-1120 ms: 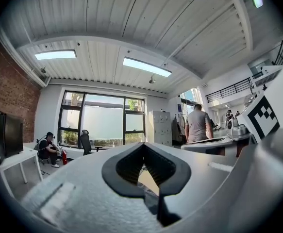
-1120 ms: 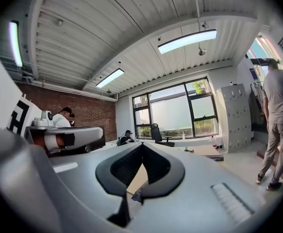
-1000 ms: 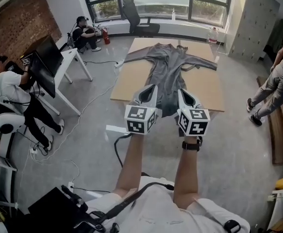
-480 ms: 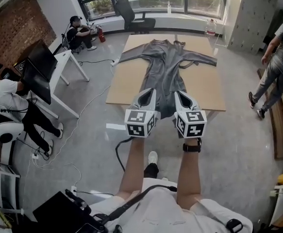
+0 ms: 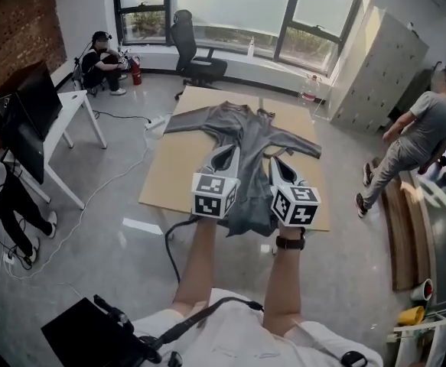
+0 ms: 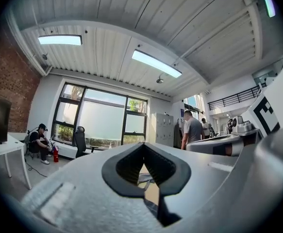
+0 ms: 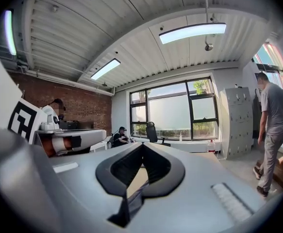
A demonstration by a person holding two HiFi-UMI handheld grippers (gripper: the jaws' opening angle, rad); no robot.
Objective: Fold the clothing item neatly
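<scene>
A grey long-sleeved garment (image 5: 255,132) lies face up on a cardboard sheet (image 5: 175,170) on the floor, sleeves spread out, collar toward the windows. Its lower end is lifted off the cardboard and hangs in a fold below my hands. My left gripper (image 5: 226,154) is shut on the left side of the hem, and my right gripper (image 5: 278,164) is shut on the right side. In the left gripper view the left gripper (image 6: 144,147) has dark cloth (image 6: 151,205) pinched under its closed jaws. In the right gripper view the right gripper (image 7: 142,147) pinches the same cloth (image 7: 134,205).
A person (image 5: 414,140) walks at the right beside wooden boards (image 5: 402,228). Another person (image 5: 100,52) sits at the back left near an office chair (image 5: 188,48). A white desk (image 5: 66,105) stands at the left. A cable (image 5: 169,239) trails on the floor near me.
Both grippers have moved forward over the cardboard toward the collar, carrying the hem with them. The garment's lower half has lifted and now hangs folded beneath them.
</scene>
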